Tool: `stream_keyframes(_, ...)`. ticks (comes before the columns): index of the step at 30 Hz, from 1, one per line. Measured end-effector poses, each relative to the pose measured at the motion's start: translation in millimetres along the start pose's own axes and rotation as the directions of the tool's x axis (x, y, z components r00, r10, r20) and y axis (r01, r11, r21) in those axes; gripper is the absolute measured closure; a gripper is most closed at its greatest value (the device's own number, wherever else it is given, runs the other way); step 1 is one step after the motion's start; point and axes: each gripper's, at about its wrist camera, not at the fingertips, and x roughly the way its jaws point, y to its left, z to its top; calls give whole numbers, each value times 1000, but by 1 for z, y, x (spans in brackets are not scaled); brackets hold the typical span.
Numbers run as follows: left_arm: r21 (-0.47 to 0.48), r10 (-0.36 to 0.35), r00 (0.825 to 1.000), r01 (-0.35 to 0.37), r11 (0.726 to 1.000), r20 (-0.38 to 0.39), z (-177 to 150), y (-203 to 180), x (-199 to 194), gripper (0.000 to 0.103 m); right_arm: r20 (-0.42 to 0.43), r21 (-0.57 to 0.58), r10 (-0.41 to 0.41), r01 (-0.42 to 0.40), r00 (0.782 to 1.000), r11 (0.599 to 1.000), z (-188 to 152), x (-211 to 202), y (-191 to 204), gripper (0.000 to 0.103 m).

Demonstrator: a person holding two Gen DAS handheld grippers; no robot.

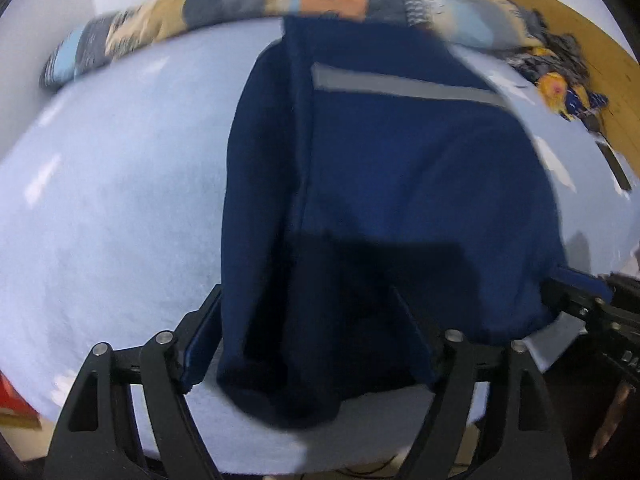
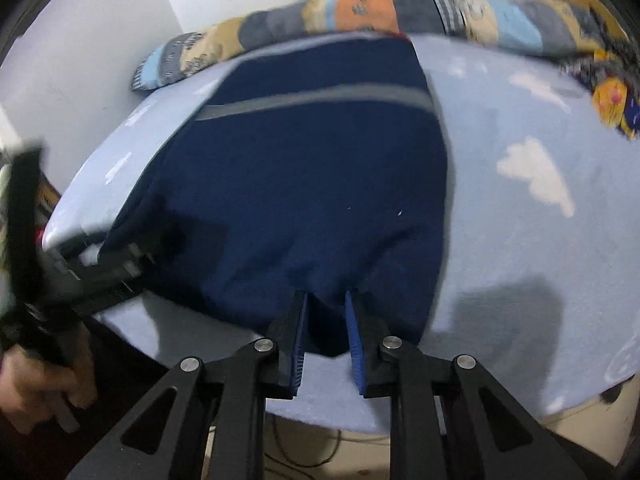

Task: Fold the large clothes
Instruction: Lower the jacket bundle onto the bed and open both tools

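Observation:
A navy garment [image 1: 400, 180] with a grey stripe [image 1: 400, 84] lies spread on a light blue bed sheet [image 1: 120, 180]. My left gripper [image 1: 306, 292] stands wide open at the garment's near edge. Loose navy cloth hangs between its fingers, and neither pad presses on it. In the right wrist view the same garment [image 2: 312, 180] runs away from me. My right gripper [image 2: 325, 296] is shut on a fold of its near hem, which fills the narrow gap between the blue pads. The left gripper [image 2: 100, 272] shows at the left, held by a hand [image 2: 40, 372].
A patchwork quilt roll [image 2: 360, 8] lies along the bed's far edge against a white wall. A heap of mixed clothes [image 1: 560, 80] sits at the far right beside a wooden board [image 1: 580, 20]. The sheet [image 2: 520, 260] bears white cloud prints. The bed's near edge drops off below my fingers.

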Motion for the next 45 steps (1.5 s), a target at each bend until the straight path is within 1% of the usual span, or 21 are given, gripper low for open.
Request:
stream_keyframes(1, -24, -8, 1000, 8, 1000, -2, 2, 5, 1, 13, -15, 21, 17, -17, 1000, 1000, 2, 4, -3, 84)
stream_keyframes(3, -38, -21, 1000, 21, 999, -1, 4, 10, -4, 14, -17, 69, 46, -45, 999, 997, 4, 3, -10, 84)
stream_keyframes(5, -41, -6, 999, 8, 999, 47, 7, 12, -18, 14, 1, 115, 83, -83, 997, 990, 6, -5, -17, 83)
stream_keyframes(7, -38, -4, 993, 9, 999, 116, 13, 13, -37, 14, 84, 142, 124, -135, 989, 981, 8, -25, -25, 78)
stream_keyframes(9, -21, 0, 981, 4, 1000, 193, 24, 13, -53, 14, 179, 135, 111, -136, 978, 981, 14, -47, -30, 78)
stream_keyframes(12, 22, -7, 968, 2, 1000, 253, 51, 5, -62, 14, 230, 125, 93, -124, 969, 984, 31, -56, -37, 77)
stream_keyframes(14, 46, -26, 968, 15, 999, 250, 71, 2, -55, 14, 232, 132, 89, -122, 969, 984, 47, -52, -43, 77)
stream_keyframes(17, 43, -26, 972, 16, 999, 234, 102, 1, -34, 14, 235, 115, 76, -105, 969, 988, 77, -44, -43, 77)
stream_keyframes(20, 19, -59, 983, 56, 998, 171, 124, 1, -1, 14, 216, 78, 67, -86, 974, 993, 119, -20, -37, 77)
stream_keyframes(21, 5, -62, 986, 62, 998, 152, 125, -1, 8, 14, 209, 75, 64, -81, 976, 994, 124, -15, -31, 77)
stream_keyframes(23, -32, -66, 995, 69, 997, 68, 129, 0, 33, 14, 163, 79, 56, -69, 985, 994, 142, 8, -31, 76)
stream_keyframes(24, -42, -66, 997, 68, 997, 33, 127, -2, 41, 14, 143, 87, 54, -67, 988, 994, 143, 16, -31, 76)
stream_keyframes(26, -43, -35, 999, 35, 998, -13, 123, -4, 56, 12, 59, 122, 59, -66, 997, 990, 146, 42, -34, 76)
stream_keyframes(28, -32, -17, 1000, 17, 999, -12, 120, -9, 58, 10, -41, 172, 62, -54, 997, 984, 140, 68, -37, 76)
stream_keyframes(30, -17, 3, 1000, -3, 1000, -10, 119, -14, 57, 9, -53, 175, 50, -40, 997, 984, 139, 73, -35, 75)
stream_keyframes(33, -10, 13, 1000, -13, 1000, -9, 118, -17, 54, 9, -57, 165, 52, -42, 997, 985, 140, 73, -30, 65)
stream_keyframes(36, -12, 3, 1000, -3, 1000, -8, 117, -15, 51, 9, -55, 133, 36, -29, 998, 991, 139, 69, -24, 65)
stream_keyframes(39, 12, 0, 1000, -1, 1000, 22, 119, -13, 41, 10, -21, 122, 69, -66, 997, 990, 140, 57, -22, 64)
stream_keyframes(41, 31, -1, 998, -2, 1000, 69, 116, -14, 29, 10, 30, 98, 87, -89, 996, 991, 140, 41, -19, 64)
stream_keyframes(43, 53, 6, 993, -12, 999, 116, 114, -15, 18, 10, 75, 53, 73, -77, 995, 996, 142, 31, -14, 64)
stream_keyframes(45, 70, 16, 986, -28, 997, 164, 111, -15, 7, 10, 118, 20, 36, -39, 992, 999, 140, 20, -12, 64)
